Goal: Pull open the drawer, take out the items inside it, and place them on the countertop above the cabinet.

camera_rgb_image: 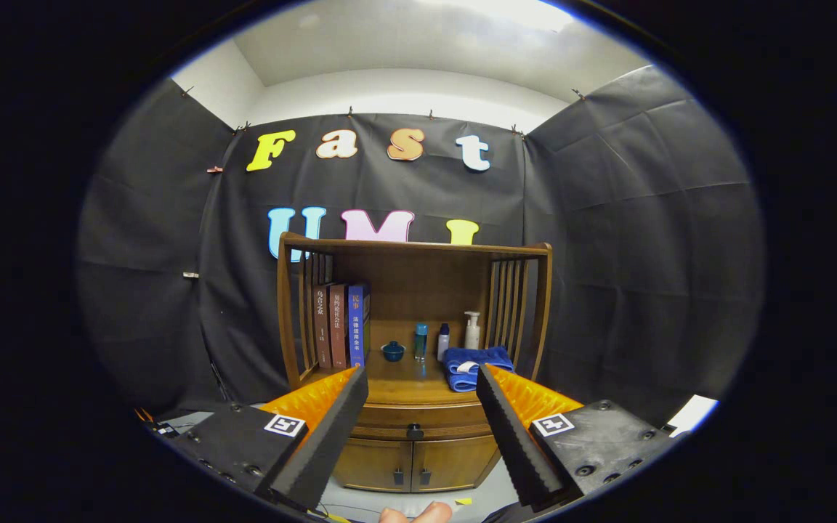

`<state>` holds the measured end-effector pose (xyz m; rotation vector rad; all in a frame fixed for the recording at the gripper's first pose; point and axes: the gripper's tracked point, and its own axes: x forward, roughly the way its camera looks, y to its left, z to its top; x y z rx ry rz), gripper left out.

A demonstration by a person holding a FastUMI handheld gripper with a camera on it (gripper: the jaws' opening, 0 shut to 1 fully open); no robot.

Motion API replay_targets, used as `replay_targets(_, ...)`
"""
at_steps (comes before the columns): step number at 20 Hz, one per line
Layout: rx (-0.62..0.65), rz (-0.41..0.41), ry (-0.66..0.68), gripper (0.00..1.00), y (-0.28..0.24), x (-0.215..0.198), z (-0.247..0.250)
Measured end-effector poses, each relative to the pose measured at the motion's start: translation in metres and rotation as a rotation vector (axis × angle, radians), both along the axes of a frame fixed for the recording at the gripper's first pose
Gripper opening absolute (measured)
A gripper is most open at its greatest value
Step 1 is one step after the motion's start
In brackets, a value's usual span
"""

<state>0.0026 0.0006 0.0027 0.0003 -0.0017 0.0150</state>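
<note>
Brown wood cabinet point(418, 428), blue towel point(475, 367), blue cup point(392, 351).

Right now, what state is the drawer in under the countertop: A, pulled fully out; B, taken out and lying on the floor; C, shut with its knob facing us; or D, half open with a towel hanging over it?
C: the drawer sits flush in the cabinet with its dark knob showing, beyond the spread fingers of the hand-held gripper, which touch nothing; the blue towel lies on the countertop.
</note>
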Motion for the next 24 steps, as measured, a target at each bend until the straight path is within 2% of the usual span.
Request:
replay_targets(9,-0.014,0.016,-0.03,0.98,0.01,0.022,-0.019)
replay_targets(13,-0.028,0.02,-0.025,0.98,0.015,0.052,-0.065)
replay_targets(17,-0.03,-0.01,-0.06,0.98,0.011,0.089,-0.115)
replay_targets(24,-0.002,-0.008,0.029,0.98,0.008,0.135,-0.224)
